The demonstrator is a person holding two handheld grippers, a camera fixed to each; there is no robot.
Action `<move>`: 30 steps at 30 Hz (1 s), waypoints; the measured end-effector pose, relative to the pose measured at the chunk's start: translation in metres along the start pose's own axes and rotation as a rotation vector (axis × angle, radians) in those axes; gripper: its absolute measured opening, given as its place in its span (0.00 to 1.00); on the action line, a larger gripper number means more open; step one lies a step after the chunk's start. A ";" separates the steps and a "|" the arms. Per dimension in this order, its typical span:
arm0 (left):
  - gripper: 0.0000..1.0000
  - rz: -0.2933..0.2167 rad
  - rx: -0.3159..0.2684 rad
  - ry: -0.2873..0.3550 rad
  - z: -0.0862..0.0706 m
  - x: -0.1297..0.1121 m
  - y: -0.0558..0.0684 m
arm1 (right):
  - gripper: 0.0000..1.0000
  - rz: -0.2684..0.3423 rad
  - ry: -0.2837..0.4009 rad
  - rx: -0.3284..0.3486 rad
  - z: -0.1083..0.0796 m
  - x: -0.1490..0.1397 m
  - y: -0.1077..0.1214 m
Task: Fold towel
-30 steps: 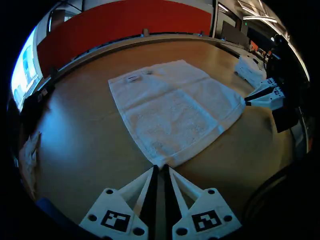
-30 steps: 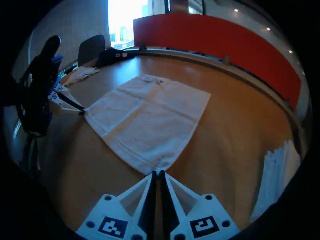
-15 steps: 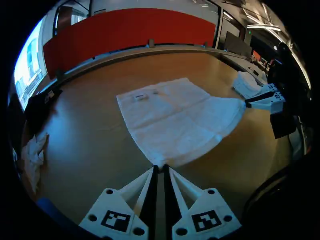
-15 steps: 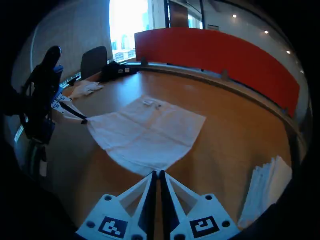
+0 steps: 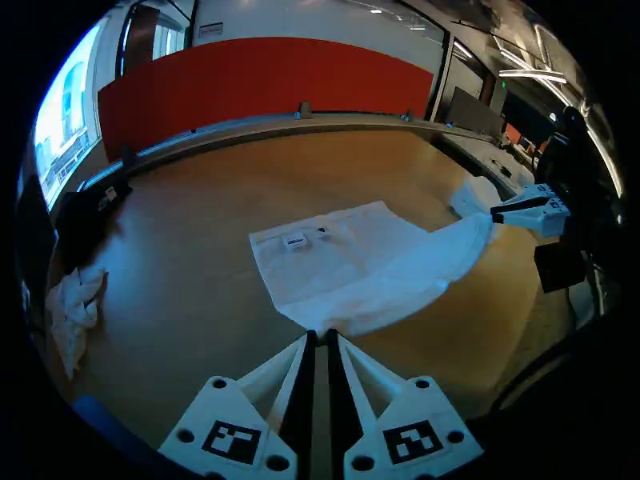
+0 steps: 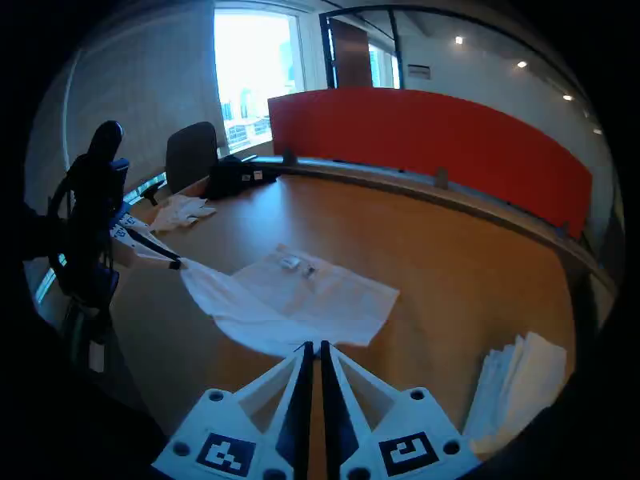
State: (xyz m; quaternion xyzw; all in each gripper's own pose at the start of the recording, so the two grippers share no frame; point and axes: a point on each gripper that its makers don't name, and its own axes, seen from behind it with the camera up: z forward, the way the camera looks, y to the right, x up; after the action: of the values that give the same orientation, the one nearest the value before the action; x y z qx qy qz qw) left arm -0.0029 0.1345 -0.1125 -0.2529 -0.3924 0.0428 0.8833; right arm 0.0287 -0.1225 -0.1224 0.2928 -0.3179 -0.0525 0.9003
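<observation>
1. Wooden table [image 5: 192,240] stretches ahead; over its near side, the left gripper [image 5: 320,334] has its fingers pressed together on one near corner of the white towel [image 5: 352,256].
2. The right gripper [image 6: 314,346] is clamped the same way on the other near corner.
3. Between the two grippers the towel's near edge hangs raised; its far part lies flat on the table, label up.
4. A crumpled cloth [image 5: 70,308] lies well apart, a stack of folded towels [image 6: 520,384] sits to one side, and a red partition [image 6: 432,136] runs along the far edge.

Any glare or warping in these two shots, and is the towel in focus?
Right gripper view: the window is blown out white, leaving the chair beside it dark. Left gripper view: fisheye bends the table edge and red panel; the towel looks sharp.
</observation>
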 end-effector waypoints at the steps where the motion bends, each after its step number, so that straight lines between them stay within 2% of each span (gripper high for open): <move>1: 0.11 -0.005 -0.004 -0.001 -0.003 0.000 0.002 | 0.07 0.000 -0.001 0.002 -0.003 0.001 -0.001; 8: 0.11 -0.020 -0.015 -0.005 -0.016 -0.003 0.012 | 0.07 0.008 -0.012 0.006 -0.014 -0.001 -0.004; 14: 0.11 -0.043 -0.018 -0.013 -0.013 -0.005 0.014 | 0.07 0.015 -0.014 0.005 -0.011 -0.001 -0.001; 22: 0.11 -0.069 -0.008 0.002 -0.005 0.004 0.005 | 0.07 0.002 -0.015 0.008 -0.001 0.003 0.003; 30: 0.11 -0.098 0.001 0.008 0.014 0.013 -0.006 | 0.07 0.004 -0.020 -0.002 0.022 0.005 0.019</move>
State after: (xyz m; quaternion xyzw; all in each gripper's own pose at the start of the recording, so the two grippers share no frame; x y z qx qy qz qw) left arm -0.0051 0.1383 -0.0929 -0.2332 -0.4006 -0.0012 0.8861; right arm 0.0173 -0.1193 -0.0953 0.2908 -0.3272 -0.0539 0.8974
